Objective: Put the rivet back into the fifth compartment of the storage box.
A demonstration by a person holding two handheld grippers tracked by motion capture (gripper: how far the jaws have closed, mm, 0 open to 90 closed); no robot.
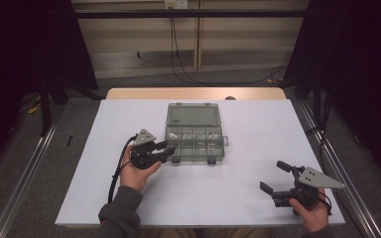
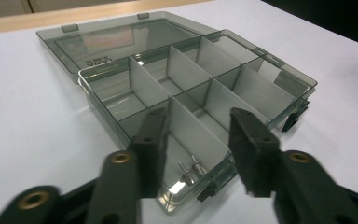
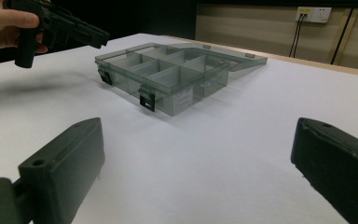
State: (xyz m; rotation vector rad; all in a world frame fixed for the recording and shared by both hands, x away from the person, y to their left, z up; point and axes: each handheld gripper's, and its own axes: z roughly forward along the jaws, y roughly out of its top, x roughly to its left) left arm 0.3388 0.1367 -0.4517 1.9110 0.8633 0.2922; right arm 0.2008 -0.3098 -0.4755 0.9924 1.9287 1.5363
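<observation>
Your box sits at the middle of the desk with its lid already thrown back flat behind it; most compartments look bare, and two small metal pins lie in the corner cell nearest your left claw. That claw hangs at the box's near-left corner, jaws spread with nothing between them, poised over the pin cell. Your right claw waits well apart near the desk's right front, jaws wide and empty, so I judge only the opening done and any picking or sorting left.
</observation>
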